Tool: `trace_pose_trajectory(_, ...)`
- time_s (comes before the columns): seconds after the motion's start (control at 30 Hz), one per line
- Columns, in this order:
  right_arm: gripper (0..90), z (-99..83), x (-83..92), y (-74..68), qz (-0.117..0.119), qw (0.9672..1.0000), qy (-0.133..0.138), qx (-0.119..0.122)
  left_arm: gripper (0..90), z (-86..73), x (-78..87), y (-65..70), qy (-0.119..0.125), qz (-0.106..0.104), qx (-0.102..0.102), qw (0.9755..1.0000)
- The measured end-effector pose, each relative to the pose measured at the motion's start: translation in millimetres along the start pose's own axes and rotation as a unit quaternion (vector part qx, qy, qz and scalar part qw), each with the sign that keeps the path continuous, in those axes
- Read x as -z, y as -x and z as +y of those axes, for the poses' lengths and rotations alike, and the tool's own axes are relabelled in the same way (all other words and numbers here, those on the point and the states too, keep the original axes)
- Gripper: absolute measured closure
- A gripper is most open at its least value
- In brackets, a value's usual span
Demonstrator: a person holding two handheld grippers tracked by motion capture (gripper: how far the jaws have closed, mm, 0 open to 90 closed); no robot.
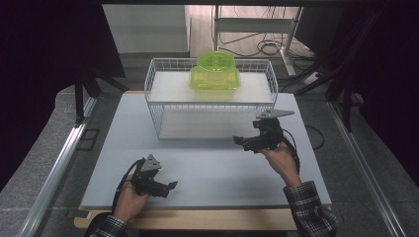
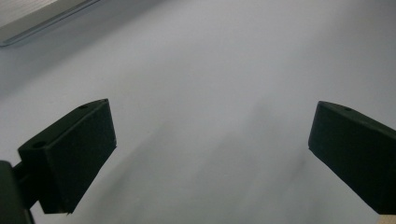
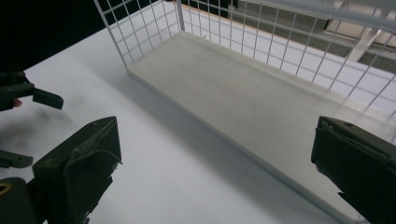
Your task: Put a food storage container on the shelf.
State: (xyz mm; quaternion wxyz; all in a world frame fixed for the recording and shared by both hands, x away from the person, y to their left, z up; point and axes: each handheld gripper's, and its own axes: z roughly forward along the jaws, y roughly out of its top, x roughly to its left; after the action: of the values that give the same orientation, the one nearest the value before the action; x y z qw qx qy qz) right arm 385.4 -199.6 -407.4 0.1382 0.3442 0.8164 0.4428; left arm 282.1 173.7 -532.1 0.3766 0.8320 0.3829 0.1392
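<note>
1. In the high view the left hand-held gripper [image 1: 170, 186] sits in the lower left of the frame, low over the pale grey bench [image 1: 212, 173], with its tips pointing toward the right.
2. Its own view shows its two black jaws wide apart, with bare bench surface [image 2: 210, 93] between them and nothing held.
3. The right hand-held gripper [image 1: 242, 142] sits right of the frame's centre in the high view, with its tips pointing left. It is just in front of the white wire basket [image 1: 163, 106].
4. In the right gripper view its jaws stand wide apart and hold nothing. The basket's mesh wall [image 3: 140, 28] and its pale floor board [image 3: 243, 93] lie ahead of them.
5. The left hand-held gripper's tips [image 3: 28, 126] show at the left edge of that same view.
6. The basket stands at the far middle of the bench, in the upper centre of the high view.
7. A translucent yellow-green plastic container [image 1: 215, 73] rests inside the basket at its far side, well apart from both grippers.
8. A plaid sleeve [image 1: 309, 207] covers the right forearm at the lower right.
</note>
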Motion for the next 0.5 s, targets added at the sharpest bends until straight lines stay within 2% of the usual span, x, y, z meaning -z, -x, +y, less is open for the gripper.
trace_pose_trajectory(0.2, 1.2, -16.2, 1.3, 2.1, -0.004, 0.9999, -0.004, -0.011, 0.7, 0.0, -0.2, -0.1, 0.0, 0.001, -0.003, 1.0)
trace_pose_trajectory(0.5, 1.2, -27.5, 7.3, -1.4, -0.004, 0.9999, -0.005, -0.012, 0.7, -0.2, 0.0, 0.4, 0.0, 0.0, -0.006, 1.0)
